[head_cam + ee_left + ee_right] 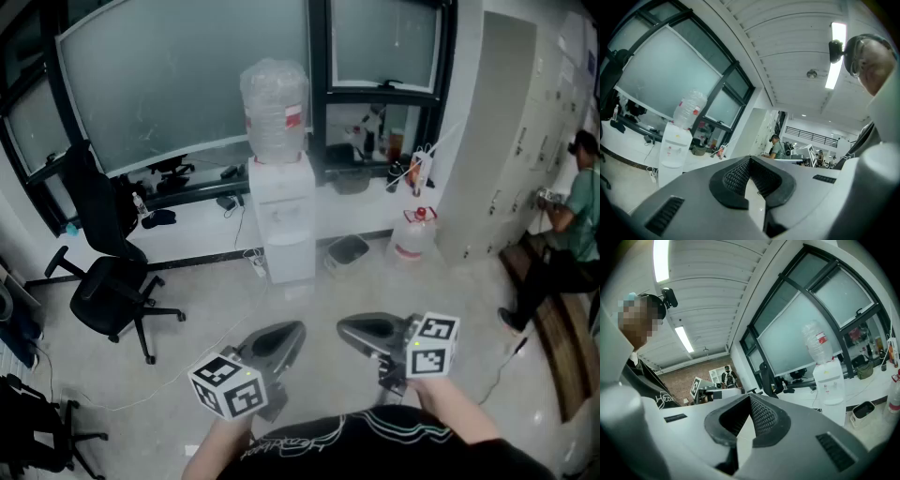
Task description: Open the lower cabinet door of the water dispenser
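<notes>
- the water dispenser (285, 216) stands against the wall under the window, well apart from both tools across the open floor (394, 291); its lower cabinet door (290, 256) looks closed, and no handle or edge can be made out from here, so a reach may land on the wrong spot and slip on the smooth white panel
- the big bottle (274, 105) sits on top, so a hard tug on a stiff door could rock the whole unit
- a power strip (258, 267) lies just beside the base on the head view's left, and a dark bin (348, 250) sits near it on the other side; either could foul the door's swing or catch a foot on the approach
- the left hand-held gripper (294, 330) has its jaws fully together with nothing between them, and the right hand-held gripper (345, 328) looks the same; both point level toward the dispenser, and unless one spreads its jaws before it arrives it can only poke at the door, not hook its edge
</notes>
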A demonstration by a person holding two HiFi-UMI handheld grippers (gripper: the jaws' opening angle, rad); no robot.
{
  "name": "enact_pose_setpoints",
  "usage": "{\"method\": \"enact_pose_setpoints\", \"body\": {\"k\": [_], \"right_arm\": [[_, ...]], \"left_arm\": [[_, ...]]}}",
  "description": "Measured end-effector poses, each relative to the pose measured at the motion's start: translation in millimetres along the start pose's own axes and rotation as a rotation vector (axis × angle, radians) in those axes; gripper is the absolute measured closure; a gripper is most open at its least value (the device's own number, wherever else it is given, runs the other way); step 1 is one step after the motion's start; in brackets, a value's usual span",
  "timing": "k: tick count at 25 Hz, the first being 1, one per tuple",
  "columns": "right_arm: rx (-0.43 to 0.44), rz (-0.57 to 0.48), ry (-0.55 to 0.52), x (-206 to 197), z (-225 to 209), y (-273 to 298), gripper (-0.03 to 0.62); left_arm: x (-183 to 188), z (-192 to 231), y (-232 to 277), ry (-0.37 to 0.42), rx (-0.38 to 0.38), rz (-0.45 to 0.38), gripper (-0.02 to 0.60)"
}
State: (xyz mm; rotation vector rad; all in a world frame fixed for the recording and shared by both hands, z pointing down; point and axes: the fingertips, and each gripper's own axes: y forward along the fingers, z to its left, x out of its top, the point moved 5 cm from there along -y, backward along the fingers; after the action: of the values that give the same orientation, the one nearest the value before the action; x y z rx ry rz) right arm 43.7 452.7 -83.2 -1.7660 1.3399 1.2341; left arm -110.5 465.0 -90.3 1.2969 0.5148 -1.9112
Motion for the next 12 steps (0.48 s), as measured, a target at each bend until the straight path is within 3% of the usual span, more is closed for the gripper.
{"method": "enact_pose_setpoints", "body": {"k": [6,12], "right_arm": [[-0.013,0.003,-0.008,-2,-5,-4,0.582],[-0.046,-0.016,0.073,-10,-24,-17,0.582]], "left_arm": [[-2,-2,11,0.010,-0.022,0.016,0.581],[-10,1,33,-0.012,-0.054,0.052,0.581]]}}
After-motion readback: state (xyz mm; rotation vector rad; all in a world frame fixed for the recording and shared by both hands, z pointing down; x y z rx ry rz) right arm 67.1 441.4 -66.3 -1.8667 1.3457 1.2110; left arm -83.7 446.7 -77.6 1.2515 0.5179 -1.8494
